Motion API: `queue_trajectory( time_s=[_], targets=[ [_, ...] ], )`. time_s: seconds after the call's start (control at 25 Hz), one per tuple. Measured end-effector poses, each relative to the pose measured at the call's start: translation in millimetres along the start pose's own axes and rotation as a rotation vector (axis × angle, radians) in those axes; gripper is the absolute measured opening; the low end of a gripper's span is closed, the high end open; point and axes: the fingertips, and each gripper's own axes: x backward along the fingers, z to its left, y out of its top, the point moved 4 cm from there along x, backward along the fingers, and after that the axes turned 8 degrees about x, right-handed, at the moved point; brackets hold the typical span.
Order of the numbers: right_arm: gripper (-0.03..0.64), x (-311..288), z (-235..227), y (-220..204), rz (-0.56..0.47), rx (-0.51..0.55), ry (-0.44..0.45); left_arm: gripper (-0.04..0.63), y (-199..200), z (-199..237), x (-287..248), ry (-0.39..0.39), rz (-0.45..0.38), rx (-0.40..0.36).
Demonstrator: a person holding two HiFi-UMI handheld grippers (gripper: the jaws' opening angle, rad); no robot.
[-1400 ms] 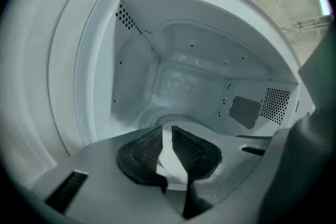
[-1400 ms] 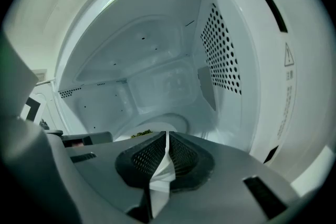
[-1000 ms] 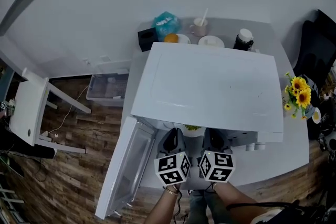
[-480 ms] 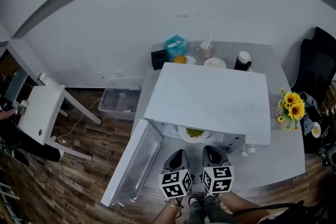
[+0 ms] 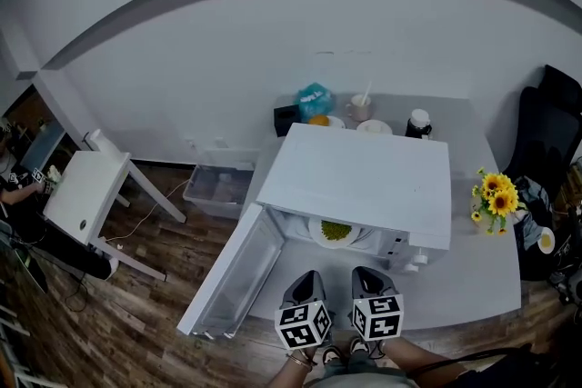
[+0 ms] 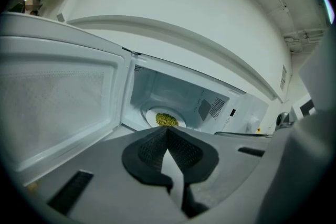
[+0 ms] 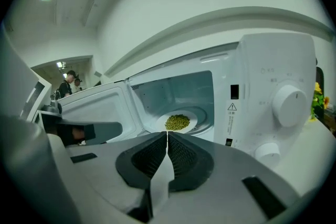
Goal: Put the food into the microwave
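Note:
A white microwave [image 5: 364, 182] stands on a grey table [image 5: 473, 277] with its door [image 5: 232, 277] swung open to the left. Inside it sits a white plate [image 5: 320, 235] of green food [image 5: 336, 231], also seen as food [image 6: 166, 119] in the left gripper view and as food [image 7: 177, 122] in the right gripper view. My left gripper [image 5: 306, 288] and right gripper [image 5: 370, 283] are side by side in front of the microwave, well short of its opening. Both are shut with nothing between the jaws.
Behind the microwave are a teal bag [image 5: 315, 100], a cup with a spoon [image 5: 360, 109], a plate [image 5: 374, 127] and a dark jar [image 5: 418, 123]. Sunflowers [image 5: 491, 195] stand at the table's right. A clear bin [image 5: 216, 188] and a white side table [image 5: 77, 200] are on the floor, left.
Both grippers have drawn back from the microwave opening toward me. The view has pulled away, and the plate of food stays inside.

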Motion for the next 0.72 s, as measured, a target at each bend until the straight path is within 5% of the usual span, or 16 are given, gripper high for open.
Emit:
queue_trajectory(
  time_s=[0.72],
  targets=[
    [0.023, 37.2, 3.2, -0.7, -0.008, 0.032, 0.061, 0.003, -14.2, -17.0, 37.5, 0.031, -0.027, -0.016]
  ],
)
